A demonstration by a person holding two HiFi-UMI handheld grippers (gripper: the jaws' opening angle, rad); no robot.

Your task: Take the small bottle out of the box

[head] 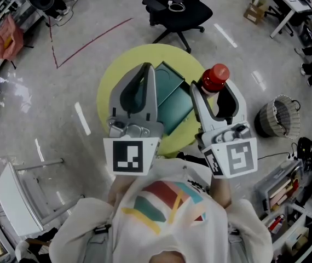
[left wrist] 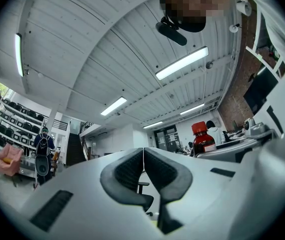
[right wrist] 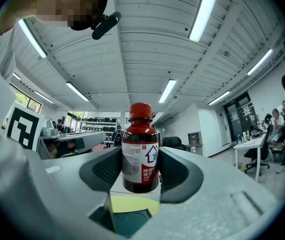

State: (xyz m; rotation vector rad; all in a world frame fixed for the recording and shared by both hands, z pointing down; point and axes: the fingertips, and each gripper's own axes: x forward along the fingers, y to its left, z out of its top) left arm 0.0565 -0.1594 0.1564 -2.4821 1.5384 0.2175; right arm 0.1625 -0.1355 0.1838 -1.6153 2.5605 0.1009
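Round yellow table [head: 110,95]: landmark for every entry below.

Box [head: 173,98]: teal, open, lying on the table at its middle; dark interior also visible at the bottom of the right gripper view [right wrist: 128,220], with yellow tabletop [right wrist: 132,204] beyond it.

Small bottle [head: 215,77]: red cap, dark body, white and red label. Held in the air over the table's right side, cap up, outside the box and clear of both box and tabletop [right wrist: 140,156]. Visible from the left gripper view as well, off to the right [left wrist: 202,136].

Right gripper [head: 213,90]: clamped on the small bottle, one dark pad pressed to each side of the label [right wrist: 140,170]; raised above the table's right side.

Left gripper [head: 147,69]: jaws closed against each other, nothing between them [left wrist: 143,156]; raised above the table's left half, beside the box.

Black office chair [head: 173,9]: on the floor beyond the table's far edge.

Wicker basket [head: 279,116]: on the floor, well apart from the table's right side.
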